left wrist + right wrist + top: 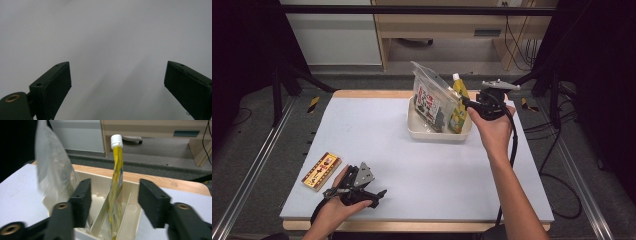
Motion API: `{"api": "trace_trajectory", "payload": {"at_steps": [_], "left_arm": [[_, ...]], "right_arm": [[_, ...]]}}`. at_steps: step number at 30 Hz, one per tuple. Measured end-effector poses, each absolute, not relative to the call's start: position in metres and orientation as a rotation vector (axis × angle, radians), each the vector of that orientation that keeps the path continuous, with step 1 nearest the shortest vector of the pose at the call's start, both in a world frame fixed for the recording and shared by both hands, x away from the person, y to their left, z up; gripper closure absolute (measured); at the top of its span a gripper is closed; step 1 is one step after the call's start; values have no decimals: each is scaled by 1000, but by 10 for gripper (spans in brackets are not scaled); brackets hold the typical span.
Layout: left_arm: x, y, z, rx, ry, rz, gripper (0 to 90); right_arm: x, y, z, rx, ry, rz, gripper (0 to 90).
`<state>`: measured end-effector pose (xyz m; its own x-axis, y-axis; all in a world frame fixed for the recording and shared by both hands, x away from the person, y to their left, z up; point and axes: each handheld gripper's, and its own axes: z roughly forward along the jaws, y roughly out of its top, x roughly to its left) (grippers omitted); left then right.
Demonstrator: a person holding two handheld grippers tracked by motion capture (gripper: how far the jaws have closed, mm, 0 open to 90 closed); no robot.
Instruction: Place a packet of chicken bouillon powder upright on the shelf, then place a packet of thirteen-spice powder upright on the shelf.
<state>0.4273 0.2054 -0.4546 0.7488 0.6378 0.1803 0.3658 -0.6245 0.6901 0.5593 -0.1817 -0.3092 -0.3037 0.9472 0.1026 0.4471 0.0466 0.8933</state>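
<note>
Yellow spout pouch [116, 195], white cap, upright in cream bin [130, 220].

Seen along the right tongs [113, 202], whose two black jaws stand apart: a yellow spouted pouch [116, 187] with a white cap stands upright between them, untouched, in a cream divided tray [132, 220] on the table [17, 195]. A clear bag [53, 175] stands left.
</note>
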Motion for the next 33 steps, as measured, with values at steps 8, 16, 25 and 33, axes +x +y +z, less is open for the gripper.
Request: {"api": "trace_trajectory", "payload": {"at_steps": [8, 16, 25, 33], "left_arm": [[429, 211, -453, 2284, 770, 566, 58], [431, 220, -446, 2282, 782, 596, 57], [440, 237, -425, 2301, 849, 701, 64], [463, 272, -404, 2353, 1057, 662, 69]], "right_arm": [[522, -185, -328, 1320, 1812, 1200, 246], [495, -182, -374, 1325, 1833, 1173, 174], [482, -175, -418, 1297, 1988, 1065, 158], [472, -174, -431, 1197, 2068, 999, 238]]}}
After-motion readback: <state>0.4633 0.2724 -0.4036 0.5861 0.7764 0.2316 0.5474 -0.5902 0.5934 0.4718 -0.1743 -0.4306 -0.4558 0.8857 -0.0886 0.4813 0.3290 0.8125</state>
